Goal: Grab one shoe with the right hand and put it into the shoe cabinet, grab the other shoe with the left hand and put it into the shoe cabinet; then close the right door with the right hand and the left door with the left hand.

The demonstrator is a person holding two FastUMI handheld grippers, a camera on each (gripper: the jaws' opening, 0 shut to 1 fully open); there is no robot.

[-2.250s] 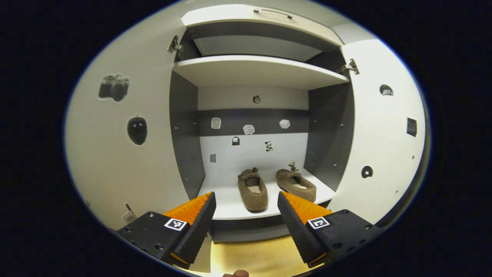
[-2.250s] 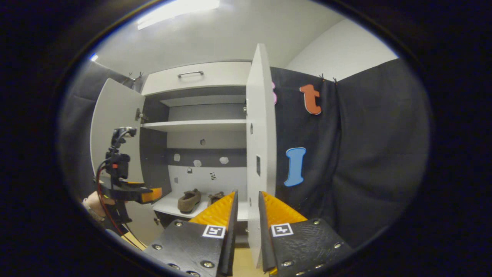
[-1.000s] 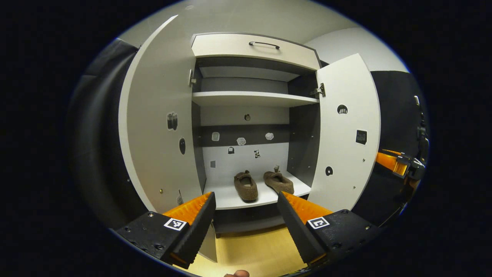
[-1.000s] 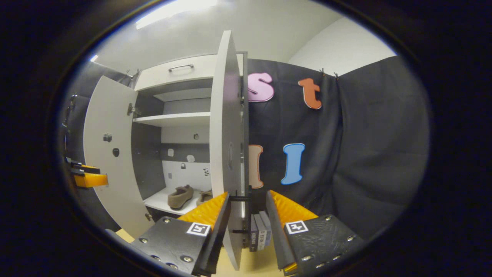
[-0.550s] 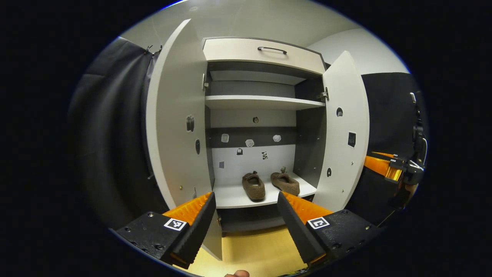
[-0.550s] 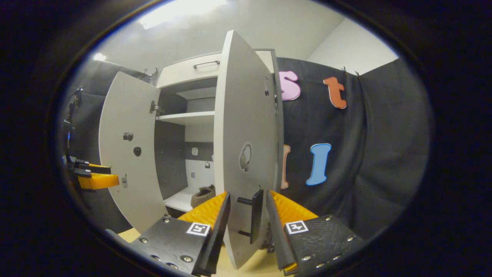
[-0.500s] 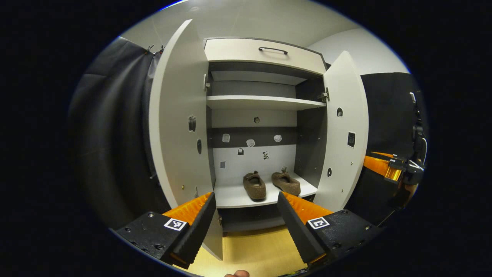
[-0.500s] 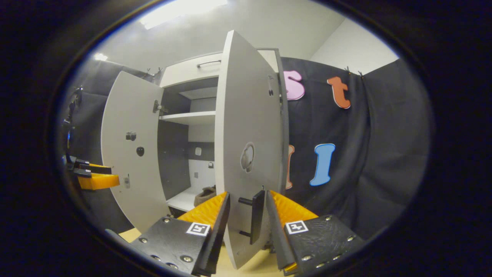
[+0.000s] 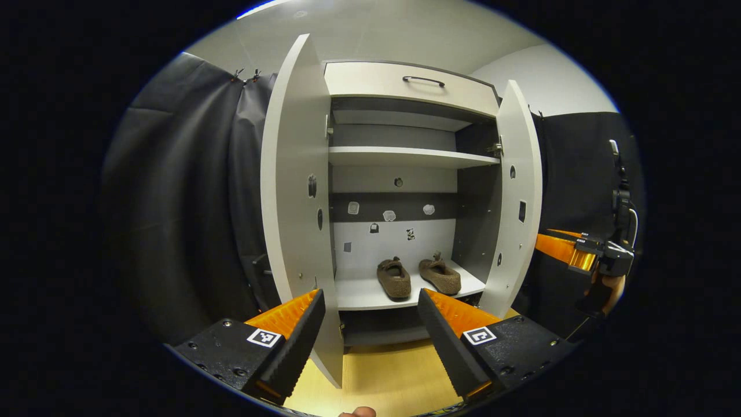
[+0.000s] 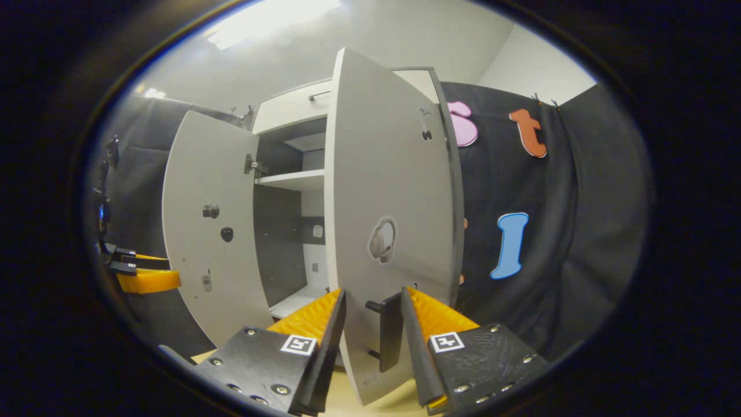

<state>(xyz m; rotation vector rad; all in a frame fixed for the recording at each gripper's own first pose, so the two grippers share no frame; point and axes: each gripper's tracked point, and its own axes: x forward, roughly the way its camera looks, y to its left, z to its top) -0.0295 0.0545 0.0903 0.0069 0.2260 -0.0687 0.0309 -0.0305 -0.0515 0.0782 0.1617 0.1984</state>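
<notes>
The shoe cabinet point(image 9: 405, 78) stands with both of its flat, pale, smooth doors swung out. Two brown, fuzzy slippers lie side by side on its white bottom shelf: the left slipper point(image 9: 394, 278) and the right slipper point(image 9: 440, 274), close together but not touching, heels toward the camera. One more white shelf point(image 9: 405, 156) runs across above them, and one drawer front with a single dark bar handle point(image 9: 424, 80) tops the cabinet. Several small stickers dot the grey-and-white back panel.

In the left gripper view the left door point(image 9: 295, 191) shows its inner face nearly edge-on, bearing two small dark stickers; the right door point(image 9: 518, 191) does likewise with three small marks. The left gripper point(image 9: 370, 324) hangs in front of the cabinet with its two ribbed, wedge-shaped fingers spread wide, holding nothing, the left door's lower edge just beyond its left finger. Below it lies a yellow wooden floor point(image 9: 388, 376).

In the right gripper view the right gripper point(image 10: 371, 324) has its two fingers on either side of the right door's leading edge and its dark, upright bar handle point(image 10: 390, 330); the jaws are parted, and whether either finger touches the handle I cannot tell. This door's outer face carries a round headphone sticker point(image 10: 382, 240). The other gripper shows at far left.
</notes>
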